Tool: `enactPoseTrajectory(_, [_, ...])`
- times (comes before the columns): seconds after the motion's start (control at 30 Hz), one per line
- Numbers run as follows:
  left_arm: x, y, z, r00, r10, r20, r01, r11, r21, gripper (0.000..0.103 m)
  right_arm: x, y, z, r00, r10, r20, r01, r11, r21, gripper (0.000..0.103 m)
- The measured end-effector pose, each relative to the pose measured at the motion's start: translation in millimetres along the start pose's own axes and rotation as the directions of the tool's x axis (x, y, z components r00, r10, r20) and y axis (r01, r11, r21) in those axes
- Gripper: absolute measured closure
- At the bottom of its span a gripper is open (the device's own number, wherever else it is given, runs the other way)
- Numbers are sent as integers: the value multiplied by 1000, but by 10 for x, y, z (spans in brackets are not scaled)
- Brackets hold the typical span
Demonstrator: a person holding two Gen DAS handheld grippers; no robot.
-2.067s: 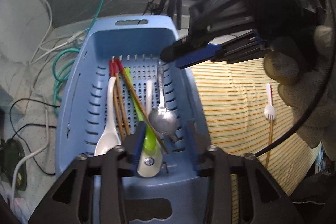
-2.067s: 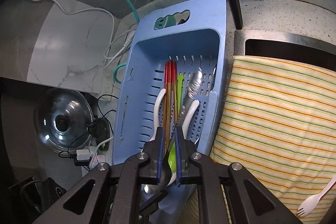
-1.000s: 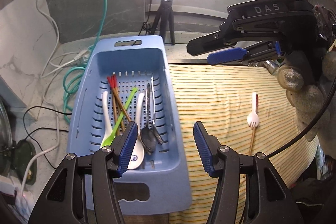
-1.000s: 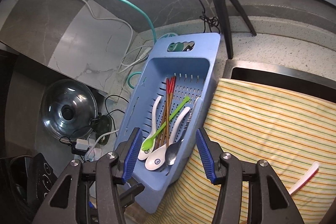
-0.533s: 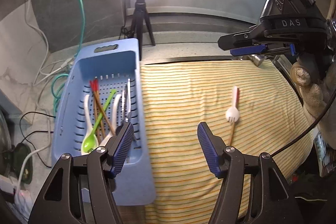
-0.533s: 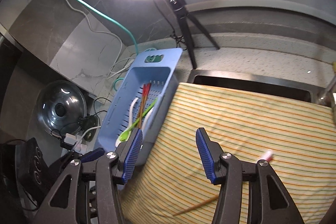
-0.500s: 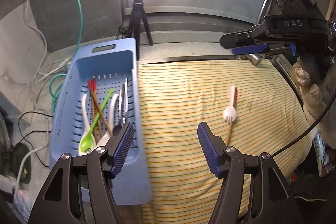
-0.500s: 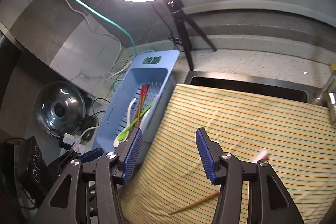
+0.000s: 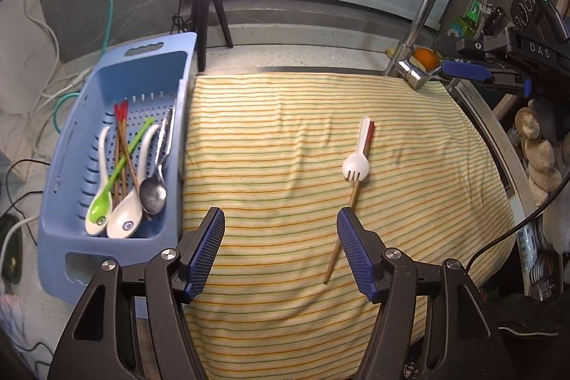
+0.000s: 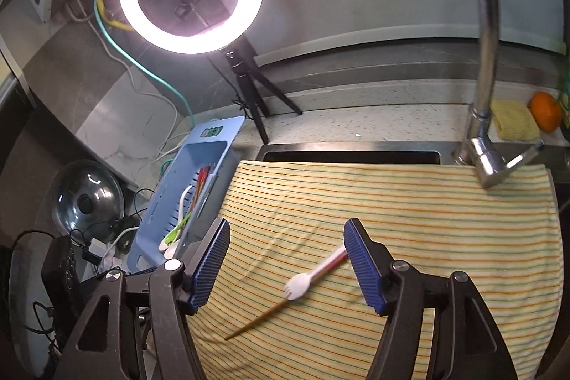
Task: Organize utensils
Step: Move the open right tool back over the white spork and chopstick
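Lying along the left edge of the striped cloth [image 9: 285, 138], the blue basket [image 9: 64, 166] holds the sorted pieces — two white spoons [image 9: 123, 219], a green spoon [image 9: 99, 207], a metal spoon [image 9: 153, 194] and red-tipped chopsticks [image 9: 121, 130], all lengthwise with bowls toward the near end. Out on the cloth, well right of the basket, a white fork [image 9: 356, 164] lies over a single chopstick [image 9: 342, 237], its red tip showing just beyond the fork's handle.

The left gripper [image 9: 279, 246] points steeply down over the near part of the cloth, just right of the basket; its fingers [image 9: 206, 248] have just been opening and are spread with nothing between them. The right gripper [image 10: 285, 264] hangs over the cloth farther from the basket, tilted down — its fingers [image 10: 363, 267], likewise just opened wider, stand released either side of the fork and chopstick without touching them. A gloved hand [image 9: 541, 162] shows at the cloth's far right.
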State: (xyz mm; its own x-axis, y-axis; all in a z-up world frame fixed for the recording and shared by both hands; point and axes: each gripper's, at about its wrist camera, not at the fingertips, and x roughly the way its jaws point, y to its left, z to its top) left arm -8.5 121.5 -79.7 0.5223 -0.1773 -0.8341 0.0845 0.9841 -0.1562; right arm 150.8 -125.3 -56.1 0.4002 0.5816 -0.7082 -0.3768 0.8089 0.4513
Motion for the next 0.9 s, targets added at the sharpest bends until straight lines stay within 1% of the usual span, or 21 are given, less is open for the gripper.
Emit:
enactPoseTrajectory(0.17, [73,-103,-18,1000,-22,-16,22,1000,0,38,8,-204,-223,999,-19,-37,21,998,64,40])
enactPoseTrajectory(0.23, [119,-158,-11,999,-34,-29,35,999,12,38,-1,-268,-322,998,-38,-46,42,996,85,40])
enactPoseTrajectory(0.33, [203,-251,36,998,-43,-47,45,998,48,38,-48,-361,-434,997,-67,-40,71,991,113,40])
enactPoseTrajectory(0.43, [329,-393,122,996,-54,-64,61,993,106,38,-98,-437,-499,996,-87,-38,91,986,138,40])
enactPoseTrajectory(0.57, [548,-617,242,995,-49,-85,66,978,200,38,-191,-491,-556,990,-139,-26,142,979,143,40])
enactPoseTrajectory(0.67, [720,-753,339,992,-65,-104,88,966,241,38,-251,-529,-590,984,-176,-12,175,973,152,40])
enactPoseTrajectory(0.7, [793,-796,376,992,-58,-112,85,962,259,38,-270,-547,-605,983,-184,-8,183,970,158,40])
enactPoseTrajectory(0.9, [1049,-955,442,987,-26,-161,83,928,362,38,-334,-692,-739,981,-196,-6,192,954,231,40])
